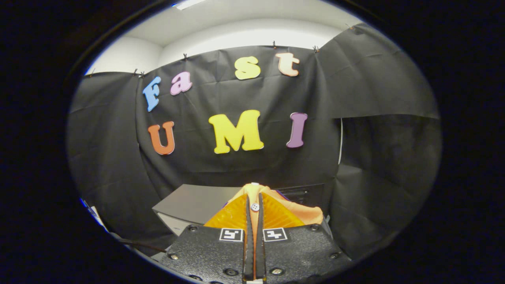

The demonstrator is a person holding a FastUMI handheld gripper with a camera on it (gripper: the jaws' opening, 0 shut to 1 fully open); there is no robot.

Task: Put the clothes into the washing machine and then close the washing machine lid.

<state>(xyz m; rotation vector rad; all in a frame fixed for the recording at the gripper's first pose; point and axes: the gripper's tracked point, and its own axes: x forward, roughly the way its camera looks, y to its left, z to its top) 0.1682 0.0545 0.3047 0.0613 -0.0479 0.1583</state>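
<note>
My gripper [254,205] is shut on an orange piece of clothing [300,213] with a small white button [255,206] showing between the fingers. The cloth is pinched in the narrow gap and bulges out ahead and to the right of the fingertips. Beyond the fingers stands the washing machine [189,203], a grey box with a flat dark top; its lid lies flat as far as I can tell. A dark control panel [302,194] shows behind the cloth. The gripper is held above the machine's front, and the cloth hides part of the top.
Black booth cloth hangs behind and on both sides of the machine. A thin dark cable [140,244] runs along the floor at the lower left, by a pale object at the booth's edge. White wall and ceiling show above the cloth.
</note>
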